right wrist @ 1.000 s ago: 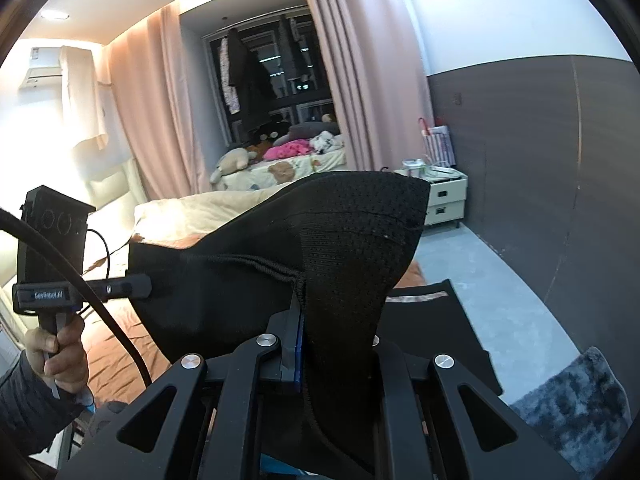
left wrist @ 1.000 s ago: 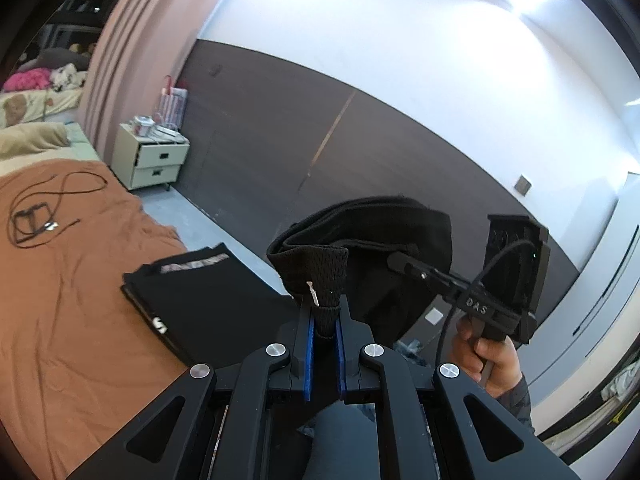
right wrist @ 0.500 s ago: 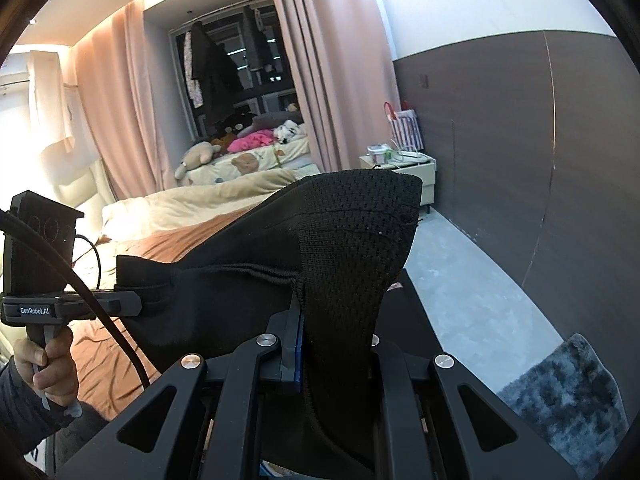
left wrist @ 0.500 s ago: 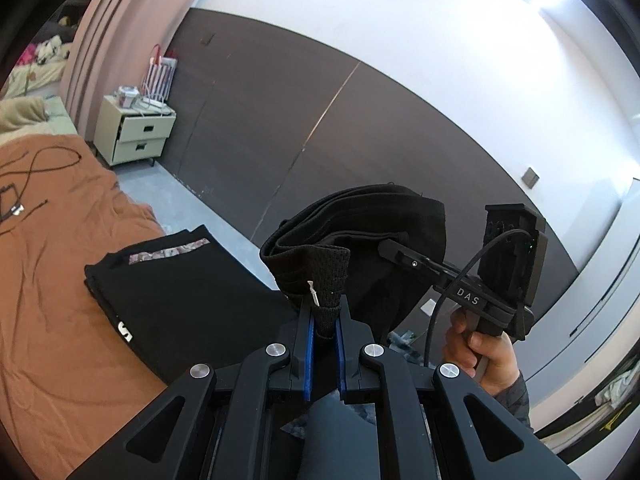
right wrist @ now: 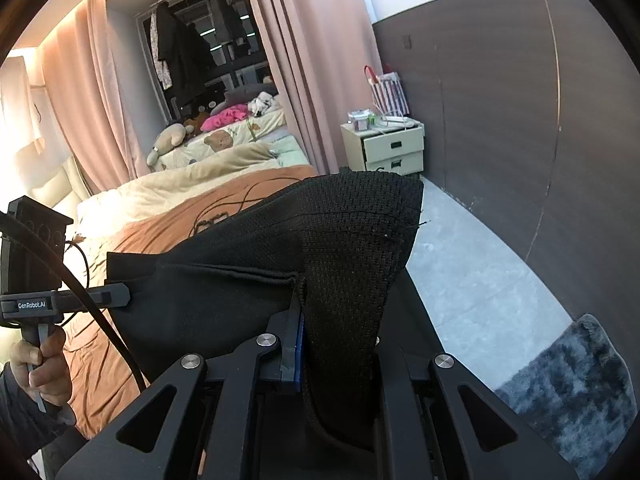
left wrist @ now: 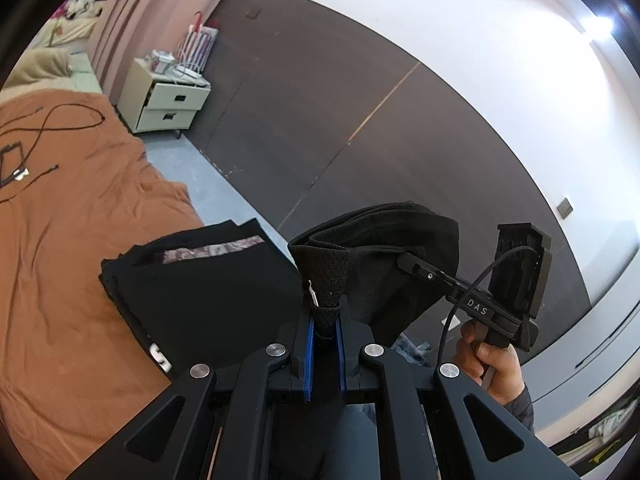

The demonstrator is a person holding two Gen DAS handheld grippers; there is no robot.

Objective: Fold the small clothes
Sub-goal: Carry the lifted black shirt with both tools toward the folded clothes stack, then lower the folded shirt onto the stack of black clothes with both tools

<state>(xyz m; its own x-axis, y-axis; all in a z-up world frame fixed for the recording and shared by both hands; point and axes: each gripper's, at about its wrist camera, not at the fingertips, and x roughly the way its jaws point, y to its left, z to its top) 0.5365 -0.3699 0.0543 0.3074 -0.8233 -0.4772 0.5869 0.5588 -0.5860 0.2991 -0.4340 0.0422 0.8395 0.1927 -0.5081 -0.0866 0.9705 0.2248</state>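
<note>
The left claw (left wrist: 325,334) is pinched tight on a bunched corner of a black garment (left wrist: 384,264), the mesh-knit band squeezed between its blue pads, with a small white tag thread poking out beside them. The right claw (right wrist: 320,344) is likewise clamped on the other end of the same garment (right wrist: 248,264), whose coarse knitted waistband drapes over the fingers and hides the tips. Between the two the cloth hangs in the air in a slack, doubled fold above the edge of the bed, smooth dark fabric meeting the ribbed band along a stitched seam.

From the left wrist view you can see the right hand (left wrist: 490,364) gripping its handle, which reads "DAS", and below the held piece a stack of folded black clothes (left wrist: 200,284) lying on the rust-brown blanket (left wrist: 68,264), one showing a patterned strip and a white letter at its edge. A black cable (left wrist: 48,128) lies farther up the blanket.

The right wrist view shows instead the left hand (right wrist: 42,368) on a handle marked "GenRobot.AI", a grey shaggy rug (right wrist: 576,384) on the floor, pink curtains (right wrist: 304,60), and stuffed toys on a second bed. A cream nightstand (right wrist: 394,150) stands against the dark wall panel in both views.
</note>
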